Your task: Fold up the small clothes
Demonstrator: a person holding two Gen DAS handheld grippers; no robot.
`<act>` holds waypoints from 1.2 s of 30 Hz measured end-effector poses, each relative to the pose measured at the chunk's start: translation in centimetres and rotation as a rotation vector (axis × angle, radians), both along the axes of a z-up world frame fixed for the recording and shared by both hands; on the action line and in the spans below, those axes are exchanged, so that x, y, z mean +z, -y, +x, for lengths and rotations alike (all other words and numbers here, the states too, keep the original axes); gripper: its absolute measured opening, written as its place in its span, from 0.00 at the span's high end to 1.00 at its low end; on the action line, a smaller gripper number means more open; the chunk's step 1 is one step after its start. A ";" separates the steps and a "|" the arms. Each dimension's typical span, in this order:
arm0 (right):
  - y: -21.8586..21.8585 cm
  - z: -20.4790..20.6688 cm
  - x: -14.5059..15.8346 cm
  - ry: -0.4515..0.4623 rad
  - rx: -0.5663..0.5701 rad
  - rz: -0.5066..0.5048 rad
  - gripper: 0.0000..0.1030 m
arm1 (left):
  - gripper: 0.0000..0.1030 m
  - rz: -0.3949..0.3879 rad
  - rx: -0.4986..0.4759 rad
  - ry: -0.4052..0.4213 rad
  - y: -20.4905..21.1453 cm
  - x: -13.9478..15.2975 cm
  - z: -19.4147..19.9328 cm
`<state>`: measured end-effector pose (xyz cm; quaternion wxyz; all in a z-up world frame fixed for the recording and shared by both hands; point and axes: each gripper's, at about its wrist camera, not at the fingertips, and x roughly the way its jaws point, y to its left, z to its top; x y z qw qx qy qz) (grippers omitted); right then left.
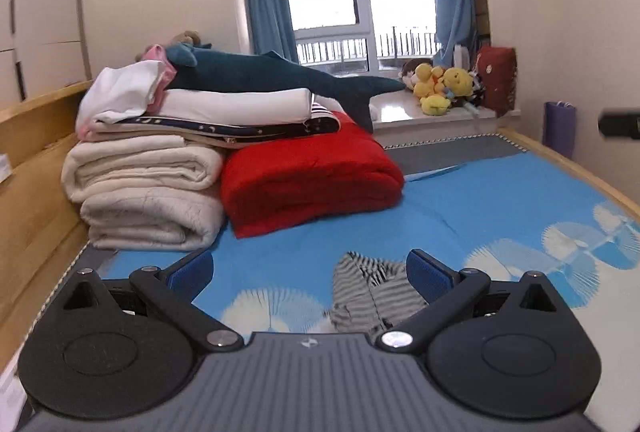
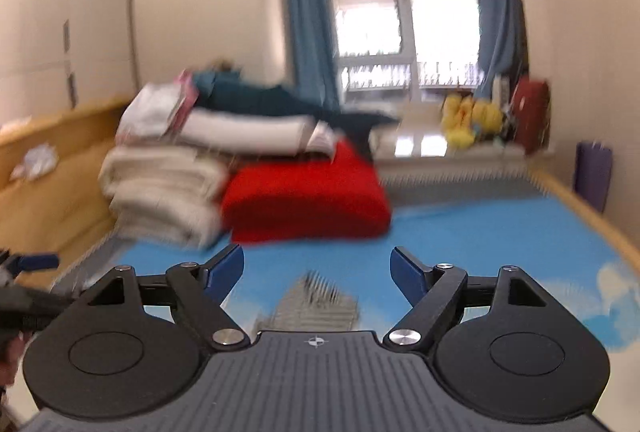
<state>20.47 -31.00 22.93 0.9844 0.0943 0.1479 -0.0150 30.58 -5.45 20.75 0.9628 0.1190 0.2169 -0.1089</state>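
A small grey-and-white striped garment (image 1: 370, 296) lies crumpled on the blue bed sheet (image 1: 480, 203), just below and toward the right finger of my open, empty left gripper (image 1: 310, 272). In the blurred right wrist view the same striped garment (image 2: 316, 306) lies below the middle of my open, empty right gripper (image 2: 318, 270). The left gripper (image 2: 28, 264) shows at that view's left edge. A dark part at the left wrist view's right edge (image 1: 620, 125) may be the right gripper.
Folded cream blankets (image 1: 148, 191), a red quilt (image 1: 312, 175) and a stack of folded linens with a plush shark (image 1: 272, 73) fill the bed's far left. A wooden bed rail (image 1: 36, 167) runs along the left. Yellow plush toys (image 1: 440, 85) sit on the windowsill.
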 end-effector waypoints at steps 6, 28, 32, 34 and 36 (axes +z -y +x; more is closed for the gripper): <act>3.7 17.3 -4.2 -0.059 -0.052 0.103 0.15 | 0.00 -0.053 0.076 -0.143 2.9 -7.1 17.2; 1.7 41.2 -31.0 -0.214 0.001 0.101 0.95 | 0.99 -0.318 -0.125 -0.211 4.2 -24.6 31.6; 2.4 27.1 -27.1 -0.045 0.271 0.023 0.91 | 0.86 -0.228 -0.308 -0.133 -1.9 -23.7 19.0; 2.6 20.5 -28.5 -0.132 0.364 -0.034 0.69 | 0.35 -0.151 -0.327 -0.240 -5.5 -26.3 13.5; 3.0 14.7 -31.3 -0.292 0.360 -0.074 0.19 | 0.07 -0.061 -0.264 -0.316 -8.9 -29.3 9.1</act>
